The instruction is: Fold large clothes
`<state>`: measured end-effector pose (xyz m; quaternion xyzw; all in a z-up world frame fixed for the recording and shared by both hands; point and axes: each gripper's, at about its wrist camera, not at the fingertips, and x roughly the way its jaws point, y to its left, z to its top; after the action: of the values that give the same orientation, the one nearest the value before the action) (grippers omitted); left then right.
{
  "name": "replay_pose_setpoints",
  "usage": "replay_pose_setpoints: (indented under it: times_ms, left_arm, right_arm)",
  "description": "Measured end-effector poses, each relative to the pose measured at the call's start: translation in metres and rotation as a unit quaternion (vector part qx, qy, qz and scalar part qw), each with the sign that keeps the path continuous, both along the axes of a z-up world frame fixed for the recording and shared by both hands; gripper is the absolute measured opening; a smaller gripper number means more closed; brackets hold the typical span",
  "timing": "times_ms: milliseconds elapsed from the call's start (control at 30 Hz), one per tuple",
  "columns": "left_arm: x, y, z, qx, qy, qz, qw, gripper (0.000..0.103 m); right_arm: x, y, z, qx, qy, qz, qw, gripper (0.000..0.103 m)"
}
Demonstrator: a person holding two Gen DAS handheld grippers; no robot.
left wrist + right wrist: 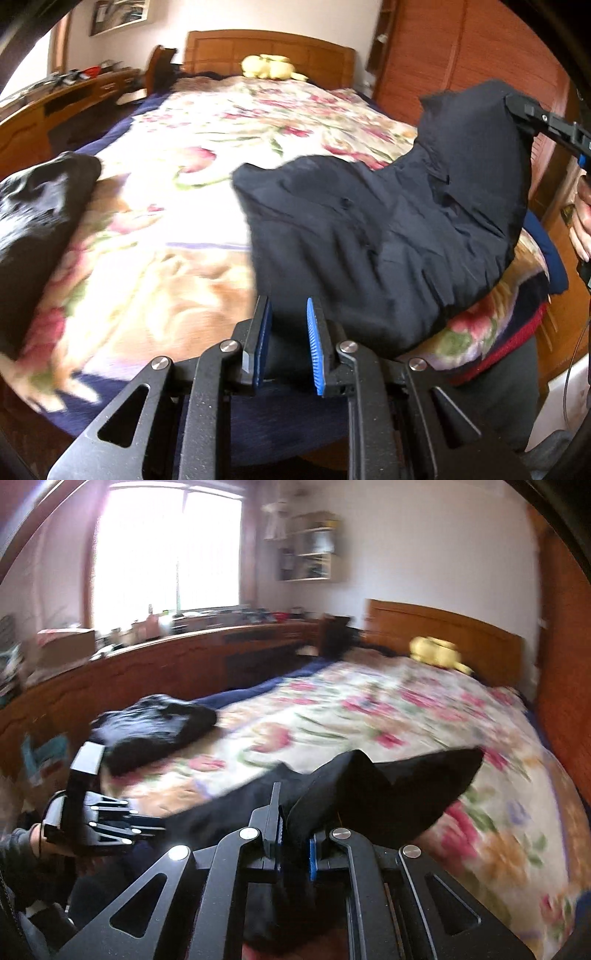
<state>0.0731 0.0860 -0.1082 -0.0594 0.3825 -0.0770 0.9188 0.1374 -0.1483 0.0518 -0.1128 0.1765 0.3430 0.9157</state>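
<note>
At the left edge of the bed a dark bundle of cloth lies on the floral cover, apart from what I am handling. My left tool sits at the near edge, its blue pads closed on a thick fold of the black garment. From there the cloth runs rightward across the near right corner of the bed and climbs to my right tool, which is clamped tight on another bunch of it and holds that end up off the cover.

The risks I see: the right grip has only a bunched edge, and if I swing it over fast the fabric could slide out and drop in a heap. The left grip holds a thick wad, so it may let a layer creep loose under tension. The garment hangs close to the bed's right edge, so any slack could spill over the side. Creases already show in the middle and would be folded in.
</note>
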Motion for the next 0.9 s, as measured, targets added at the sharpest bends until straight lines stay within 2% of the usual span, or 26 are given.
replay_pose_setpoints:
  times_ms: [100, 200, 300, 400, 467, 567, 633, 700, 900]
  left_arm:
    - [-0.007, 0.020, -0.001, 0.003, 0.003, 0.030, 0.9995, 0.020]
    - [-0.011, 0.035, -0.003, 0.008, 0.003, 0.052, 0.9986, 0.020]
    - [-0.018, 0.047, -0.006, 0.011, 0.003, 0.069, 0.9975, 0.020]
    - [-0.026, 0.058, -0.008, 0.010, 0.003, 0.083, 0.9965, 0.020]
    - [-0.029, 0.061, -0.007, 0.011, 0.000, 0.088, 0.9961, 0.020]
    - [-0.028, 0.060, -0.006, 0.013, -0.003, 0.088, 0.9960, 0.020]
    - [-0.026, 0.060, -0.005, 0.014, -0.004, 0.085, 0.9962, 0.020]
    - [-0.026, 0.056, -0.002, 0.015, -0.007, 0.078, 0.9968, 0.020]
    - [-0.026, 0.038, 0.013, 0.017, -0.024, 0.055, 0.9980, 0.020]
  right_arm:
    - [-0.002, 0.046, 0.002, -0.011, -0.003, 0.049, 0.999, 0.009]
    - [0.002, 0.083, -0.008, -0.018, 0.016, 0.088, 0.996, 0.009]
    - [0.012, 0.114, -0.040, -0.045, 0.066, 0.118, 0.990, 0.010]
    - [0.026, 0.136, -0.080, -0.073, 0.117, 0.107, 0.985, 0.011]
    - [0.038, 0.144, -0.093, -0.077, 0.140, 0.110, 0.981, 0.012]
    - [0.045, 0.147, -0.085, -0.067, 0.142, 0.119, 0.980, 0.026]
    - [0.038, 0.145, -0.071, -0.052, 0.145, 0.130, 0.979, 0.044]
    - [0.037, 0.132, -0.058, -0.040, 0.131, 0.131, 0.982, 0.050]
    - [0.019, 0.067, -0.036, -0.019, 0.085, 0.088, 0.992, 0.054]
